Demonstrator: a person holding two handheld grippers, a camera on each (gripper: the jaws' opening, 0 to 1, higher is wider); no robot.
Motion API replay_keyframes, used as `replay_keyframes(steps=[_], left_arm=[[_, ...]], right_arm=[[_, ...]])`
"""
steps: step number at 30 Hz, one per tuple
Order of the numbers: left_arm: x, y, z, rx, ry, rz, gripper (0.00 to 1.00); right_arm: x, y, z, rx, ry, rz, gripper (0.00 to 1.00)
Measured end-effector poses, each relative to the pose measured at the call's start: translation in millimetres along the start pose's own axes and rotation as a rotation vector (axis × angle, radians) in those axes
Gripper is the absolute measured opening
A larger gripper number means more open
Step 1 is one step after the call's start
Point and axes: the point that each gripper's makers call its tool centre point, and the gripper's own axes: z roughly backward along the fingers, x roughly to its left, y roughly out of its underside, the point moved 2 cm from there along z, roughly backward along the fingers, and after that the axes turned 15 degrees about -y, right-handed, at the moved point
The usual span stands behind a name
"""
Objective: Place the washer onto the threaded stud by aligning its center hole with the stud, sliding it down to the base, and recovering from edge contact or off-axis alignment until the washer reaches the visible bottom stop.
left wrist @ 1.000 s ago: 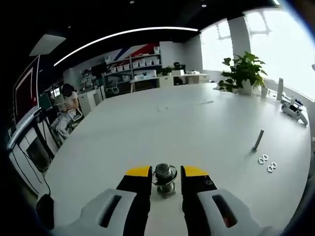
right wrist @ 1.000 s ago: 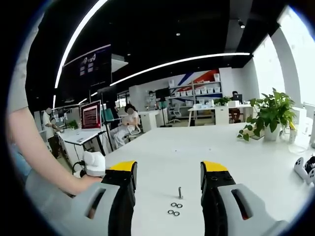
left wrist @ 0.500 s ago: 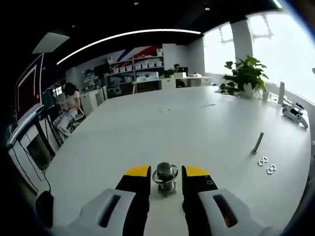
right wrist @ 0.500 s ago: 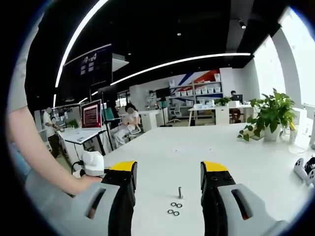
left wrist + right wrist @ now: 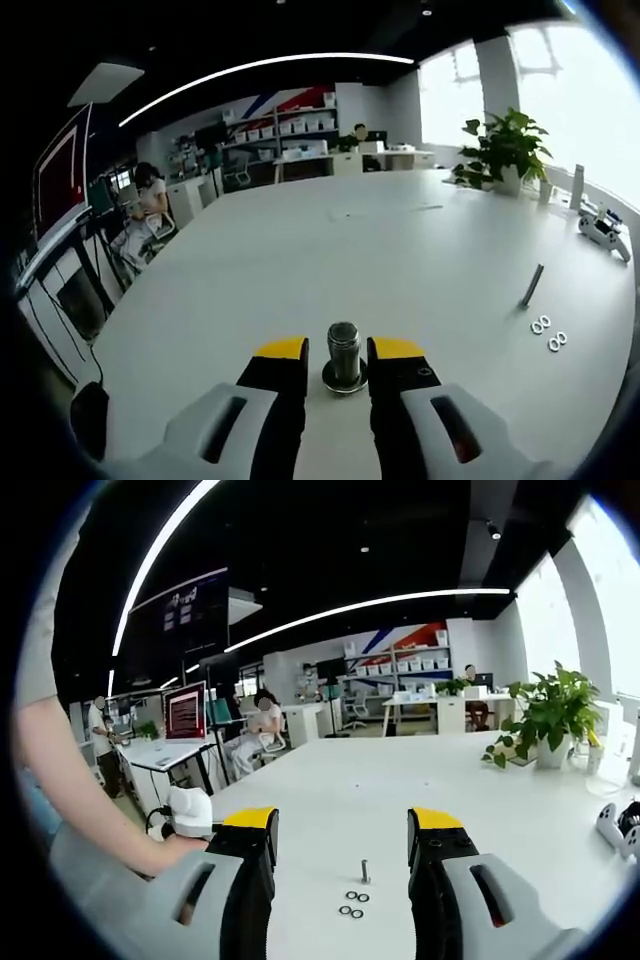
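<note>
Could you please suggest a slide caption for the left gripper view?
Washer seated at the base of the threaded stud, which stands between the open jaws of the left hand-held gripper on the white table.

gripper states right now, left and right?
Left hand-held gripper: open, jaws either side of the threaded stud, washer at its base.
Right hand-held gripper: open, holding nothing.

One threaded stud (image 5: 343, 352) with one washer (image 5: 344, 378) at its base. Four loose washers (image 5: 549, 333) lie in two pairs on the table (image 5: 300, 260) right of the stud, one thin rod (image 5: 532, 285) just beyond them. One potted plant (image 5: 503, 150) and one white controller (image 5: 605, 224) stand farther off that same side.
</note>
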Motion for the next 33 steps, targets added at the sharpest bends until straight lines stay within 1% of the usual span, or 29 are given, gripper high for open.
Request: replay_keyframes(steps=[3, 5, 8, 10, 13, 15, 17, 25, 33], left_arm=[[-0.3, -0.4, 1.4, -0.001, 0.002, -0.008, 0.22], [-0.7, -0.6, 1.5, 0.002, 0.005, -0.004, 0.22], [0.1, -3.5, 3.1, -0.010, 0.005, 0.007, 0.23], [0.3, -4.3, 4.0, -0.011, 0.006, 0.010, 0.23], [0.9, -8.4, 6.2, -0.021, 0.005, 0.014, 0.23], [1.6, -12.0, 8.1, -0.028, 0.002, 0.015, 0.23], [2.2, -15.1, 9.4, -0.034, 0.004, 0.025, 0.23], [6.3, -25.8, 22.6, -0.073, -0.001, 0.043, 0.23], [5.3, -29.5, 38.5, -0.084, -0.003, 0.054, 0.23]], right_arm=[[-0.3, -0.5, -0.1, -0.002, 0.001, -0.001, 0.55], [-0.5, -0.5, -0.1, -0.001, 0.002, 0.000, 0.55], [0.3, 0.7, -0.7, 0.005, -0.002, 0.000, 0.55], [0.6, -0.9, -0.7, -0.003, -0.002, 0.003, 0.55], [0.6, 1.4, -1.4, 0.007, -0.005, -0.003, 0.55], [0.9, -0.7, -1.0, -0.004, -0.005, -0.002, 0.55], [1.7, -0.2, -1.6, 0.001, -0.009, 0.000, 0.55], [6.1, -1.8, -2.6, 0.000, -0.024, 0.017, 0.55], [7.3, -2.3, -3.3, 0.002, -0.030, 0.026, 0.55]])
